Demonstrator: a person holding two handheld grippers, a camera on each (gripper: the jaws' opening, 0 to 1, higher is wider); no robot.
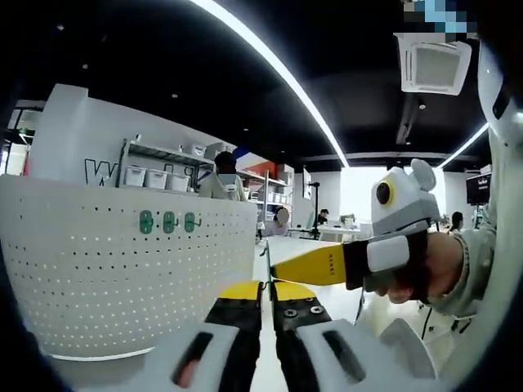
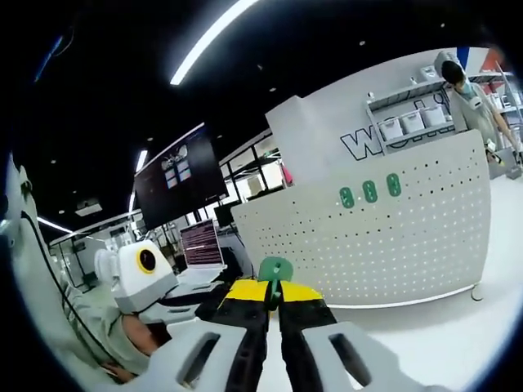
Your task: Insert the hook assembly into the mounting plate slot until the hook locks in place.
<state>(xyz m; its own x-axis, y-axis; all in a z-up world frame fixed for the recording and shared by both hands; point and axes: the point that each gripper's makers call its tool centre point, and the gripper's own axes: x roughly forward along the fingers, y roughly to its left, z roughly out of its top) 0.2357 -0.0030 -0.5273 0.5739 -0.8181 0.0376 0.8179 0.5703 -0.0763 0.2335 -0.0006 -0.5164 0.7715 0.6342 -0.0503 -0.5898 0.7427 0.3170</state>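
Observation:
My right gripper [image 2: 273,292] is shut on a green hook [image 2: 275,269] that stands up between its yellow tips. The white perforated mounting plate [image 2: 409,245] stands beyond it to the right, with three green hooks [image 2: 370,191] fixed in a row near its top. In the left gripper view the same plate [image 1: 106,286] curves along the left with its green hooks [image 1: 168,221]. My left gripper [image 1: 268,292] has its jaws together, with a thin green edge just above the tips. I cannot tell whether it grips that piece. The right gripper [image 1: 282,272] reaches in from the right, its tip meeting mine.
A hand [image 1: 433,273] holds the right gripper's handle. The left gripper's body [image 2: 143,273] and a sleeve fill the lower left of the right gripper view. Shelves with white bins [image 1: 155,175] and a person [image 1: 222,175] stand behind the plate. A dark monitor [image 2: 180,184] hangs further back.

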